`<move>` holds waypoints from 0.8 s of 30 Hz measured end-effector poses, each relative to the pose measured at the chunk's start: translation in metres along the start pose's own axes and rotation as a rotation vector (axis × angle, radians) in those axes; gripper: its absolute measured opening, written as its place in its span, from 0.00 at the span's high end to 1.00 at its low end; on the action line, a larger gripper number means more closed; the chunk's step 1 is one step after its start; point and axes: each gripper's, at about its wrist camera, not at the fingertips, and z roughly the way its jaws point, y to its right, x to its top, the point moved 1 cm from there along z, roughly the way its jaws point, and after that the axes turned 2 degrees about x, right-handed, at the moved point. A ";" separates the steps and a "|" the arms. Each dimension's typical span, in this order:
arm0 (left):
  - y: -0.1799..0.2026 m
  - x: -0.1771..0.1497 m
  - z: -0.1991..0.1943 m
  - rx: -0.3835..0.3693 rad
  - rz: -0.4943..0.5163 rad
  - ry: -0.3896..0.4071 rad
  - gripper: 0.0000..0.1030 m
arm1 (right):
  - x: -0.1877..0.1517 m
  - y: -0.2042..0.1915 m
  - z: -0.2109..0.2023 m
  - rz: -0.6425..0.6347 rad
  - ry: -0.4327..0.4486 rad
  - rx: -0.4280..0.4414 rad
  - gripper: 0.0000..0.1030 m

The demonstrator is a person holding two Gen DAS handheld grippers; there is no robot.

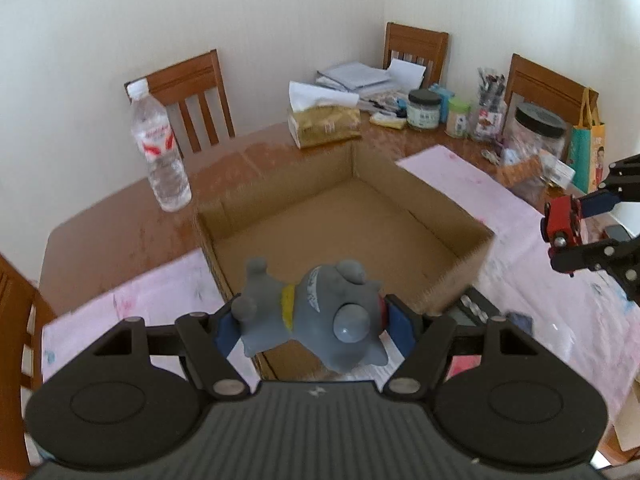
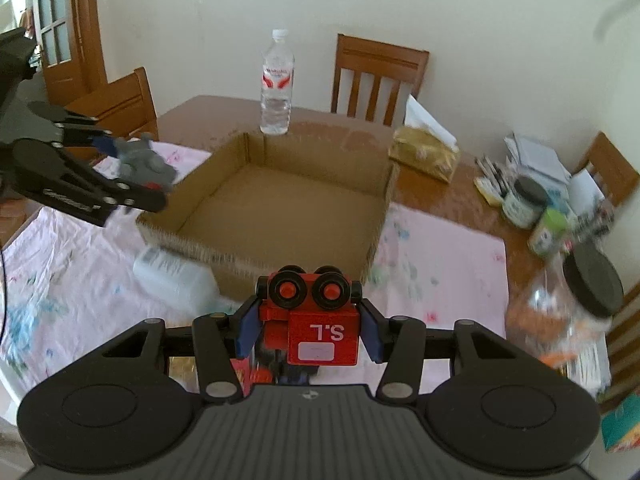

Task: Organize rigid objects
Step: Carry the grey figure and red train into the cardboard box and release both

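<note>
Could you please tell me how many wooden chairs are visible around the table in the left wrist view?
4: one behind the water bottle, two at the far cluttered corner, one cut off at the left edge. More may lie outside the view.

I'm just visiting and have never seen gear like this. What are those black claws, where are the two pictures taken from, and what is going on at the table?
There is no robot: a person holds one gripper in each hand, each with a wide-angle camera looking along its two fingers. One picture is from the left one, one from the right.

The left gripper is shut on a grey toy animal. The right gripper is shut on a red toy truck. Both hover near an empty cardboard box on a wooden table with pink cloths. Behind the box stand a water bottle and a tissue box; jars sit to one side.
</note>
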 end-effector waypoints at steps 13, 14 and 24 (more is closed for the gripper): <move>-0.026 0.044 0.082 0.005 0.001 0.018 0.30 | 0.042 0.013 0.035 -0.013 -0.028 -0.040 0.46; -0.028 0.047 0.086 0.012 -0.004 0.026 0.30 | 0.044 0.014 0.037 -0.013 -0.033 -0.045 0.46; -0.048 0.057 0.103 0.062 -0.080 0.092 0.09 | 0.066 0.014 0.053 -0.033 -0.052 -0.069 0.46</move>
